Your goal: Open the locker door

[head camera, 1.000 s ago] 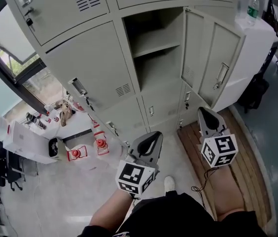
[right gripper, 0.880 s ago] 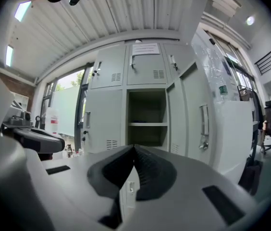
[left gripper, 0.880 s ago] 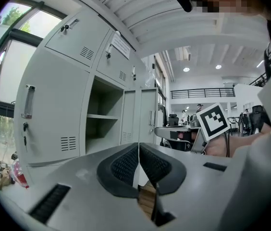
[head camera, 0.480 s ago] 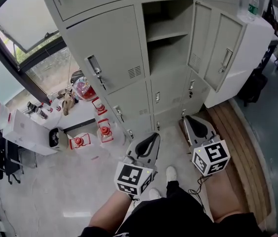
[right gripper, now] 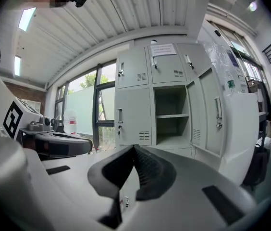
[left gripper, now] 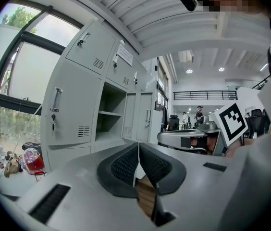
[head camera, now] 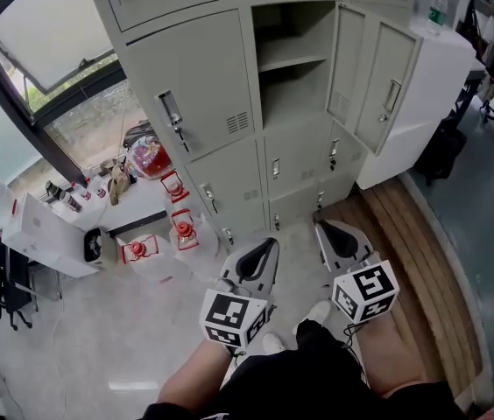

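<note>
The grey locker bank fills the upper part of the head view. Its middle compartment (head camera: 295, 68) stands open and shows a shelf, with its door (head camera: 352, 73) swung out to the right. My left gripper (head camera: 273, 241) and right gripper (head camera: 320, 225) hang side by side low in the frame. Both point at the lockers from a distance, shut, with nothing between the pads. In the left gripper view the left gripper (left gripper: 138, 145) is shut, with the open compartment (left gripper: 110, 115) far ahead. In the right gripper view the right gripper (right gripper: 134, 147) is shut below the open compartment (right gripper: 170, 115) and door (right gripper: 213, 113).
A closed locker door with handle and key (head camera: 174, 112) sits left of the open one. Red lanterns (head camera: 179, 233) and white boxes (head camera: 50, 239) lie on the floor at left. A wooden platform (head camera: 418, 261) runs at right beside a white cabinet (head camera: 444, 68) with a bottle (head camera: 437, 7).
Both grippers have drawn back from the lockers, and the right one has slid left toward the left one. The locker door stays open and both jaws stay shut.
</note>
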Demonstrator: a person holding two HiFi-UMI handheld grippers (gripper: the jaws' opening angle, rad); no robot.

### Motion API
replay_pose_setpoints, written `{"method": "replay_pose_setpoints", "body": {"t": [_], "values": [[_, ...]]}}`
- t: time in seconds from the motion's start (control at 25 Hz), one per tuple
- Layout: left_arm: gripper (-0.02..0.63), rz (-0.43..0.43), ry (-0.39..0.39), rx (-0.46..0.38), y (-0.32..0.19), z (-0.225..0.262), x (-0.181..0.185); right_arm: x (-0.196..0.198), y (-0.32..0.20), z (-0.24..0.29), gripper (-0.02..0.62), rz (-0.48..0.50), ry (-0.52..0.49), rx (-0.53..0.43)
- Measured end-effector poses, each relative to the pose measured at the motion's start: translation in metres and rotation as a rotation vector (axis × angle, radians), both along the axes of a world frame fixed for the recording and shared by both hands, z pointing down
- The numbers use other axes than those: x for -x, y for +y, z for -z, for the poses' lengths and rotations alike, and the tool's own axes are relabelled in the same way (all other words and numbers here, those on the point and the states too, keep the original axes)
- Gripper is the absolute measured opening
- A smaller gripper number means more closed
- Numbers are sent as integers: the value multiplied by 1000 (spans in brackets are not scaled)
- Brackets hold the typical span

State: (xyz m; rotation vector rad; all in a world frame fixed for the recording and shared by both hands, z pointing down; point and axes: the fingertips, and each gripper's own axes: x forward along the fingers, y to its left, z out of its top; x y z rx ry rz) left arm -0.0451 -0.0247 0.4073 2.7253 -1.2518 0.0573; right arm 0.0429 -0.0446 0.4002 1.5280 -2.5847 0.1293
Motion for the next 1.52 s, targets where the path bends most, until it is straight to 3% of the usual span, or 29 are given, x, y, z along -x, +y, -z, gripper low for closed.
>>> {"method": "replay_pose_setpoints", "body": {"t": [1.52], "values": [[21,-8,-2,-30,12,12,-7,2,22,0,54,25,-5,10]]}}
